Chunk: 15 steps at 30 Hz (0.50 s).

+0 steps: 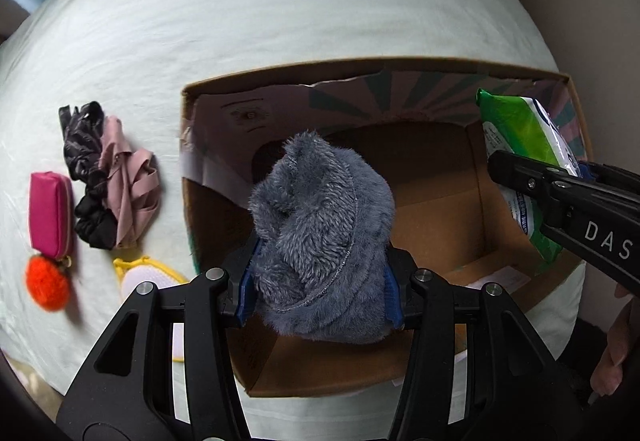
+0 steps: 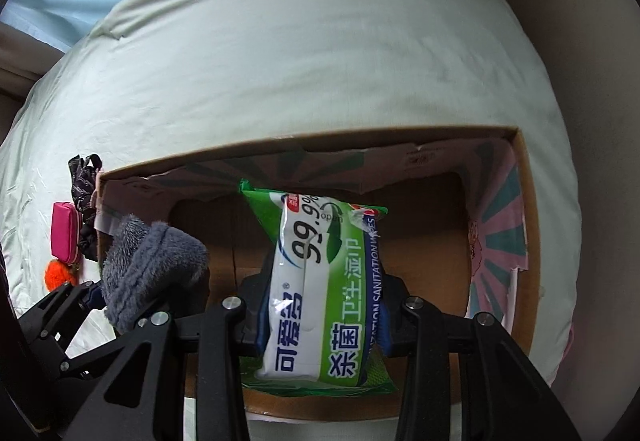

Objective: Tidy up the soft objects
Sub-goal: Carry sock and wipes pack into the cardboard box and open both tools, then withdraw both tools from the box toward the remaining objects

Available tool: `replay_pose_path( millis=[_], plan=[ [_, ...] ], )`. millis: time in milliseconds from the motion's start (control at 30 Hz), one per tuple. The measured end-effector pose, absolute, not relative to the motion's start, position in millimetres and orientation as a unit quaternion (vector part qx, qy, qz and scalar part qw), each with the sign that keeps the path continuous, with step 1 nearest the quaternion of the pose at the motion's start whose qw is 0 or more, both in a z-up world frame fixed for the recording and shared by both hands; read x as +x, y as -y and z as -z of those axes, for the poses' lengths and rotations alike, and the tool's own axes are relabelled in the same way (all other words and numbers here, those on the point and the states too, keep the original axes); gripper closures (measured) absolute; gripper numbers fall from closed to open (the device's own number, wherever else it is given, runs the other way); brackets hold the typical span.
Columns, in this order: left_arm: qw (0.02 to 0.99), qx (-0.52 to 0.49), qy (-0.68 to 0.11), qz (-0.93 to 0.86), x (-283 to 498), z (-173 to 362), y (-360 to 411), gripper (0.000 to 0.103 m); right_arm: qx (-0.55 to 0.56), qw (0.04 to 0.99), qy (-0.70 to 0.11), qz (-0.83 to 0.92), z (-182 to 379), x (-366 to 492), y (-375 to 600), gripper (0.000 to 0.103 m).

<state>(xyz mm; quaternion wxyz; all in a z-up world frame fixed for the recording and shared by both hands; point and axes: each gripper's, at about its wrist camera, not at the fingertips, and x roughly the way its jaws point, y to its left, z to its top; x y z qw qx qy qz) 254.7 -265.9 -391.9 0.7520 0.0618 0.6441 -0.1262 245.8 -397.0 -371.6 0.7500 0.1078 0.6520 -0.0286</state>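
Between left gripper (image 1: 320, 289) fingers: grey fuzzy sock (image 1: 320, 237), clamped, above cardboard box (image 1: 440, 209).
Right gripper (image 2: 320, 317): clamps wet wipes pack (image 2: 320, 281), over box.

We note a grey-blue fluffy cloth (image 1: 320, 237), a green-and-white wipes pack (image 2: 320, 293), a brown cardboard box (image 1: 440, 209) with teal-and-pink rays inside, a magenta pouch (image 1: 50, 215), an orange pompom (image 1: 47, 283) and pale-green bedding (image 1: 280, 21).
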Motion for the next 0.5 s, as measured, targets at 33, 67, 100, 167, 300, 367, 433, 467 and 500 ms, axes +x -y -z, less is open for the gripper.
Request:
replay_pose_path(
  millis=[33,67,100,167,300,367,433,467,500],
  plan=[
    [0.751,0.066,-0.645,0.129,255,392,267,0.058,0.110,0.746,-0.656,0.028,375,247,398,0.067],
    [0.750,0.069,-0.645,0.132,255,393,269,0.058,0.112,0.744,-0.658,0.027,377,247,399,0.066],
    [0.749,0.075,-0.644,0.135,255,394,270,0.054,0.113,0.742,-0.660,0.026,378,248,400,0.066],
    [0.749,0.087,-0.642,0.136,254,391,273,0.030,0.112,0.739,-0.664,0.022,381,249,400,0.063],
    [0.757,0.115,-0.626,0.148,250,378,278,0.000,0.114,0.737,-0.666,0.033,385,249,406,0.000],
    [0.755,0.130,-0.624,0.154,248,375,282,0.000,0.138,0.738,-0.660,0.032,384,246,412,0.000],
    [0.753,0.132,-0.625,0.158,246,375,283,0.000,0.144,0.740,-0.657,0.032,382,243,414,0.000],
    [0.752,0.131,-0.627,0.158,245,375,282,0.000,0.142,0.741,-0.655,0.031,380,241,414,0.000],
    [0.751,0.131,-0.627,0.156,245,373,281,0.000,0.141,0.743,-0.654,0.029,378,240,414,0.000]
  ],
)
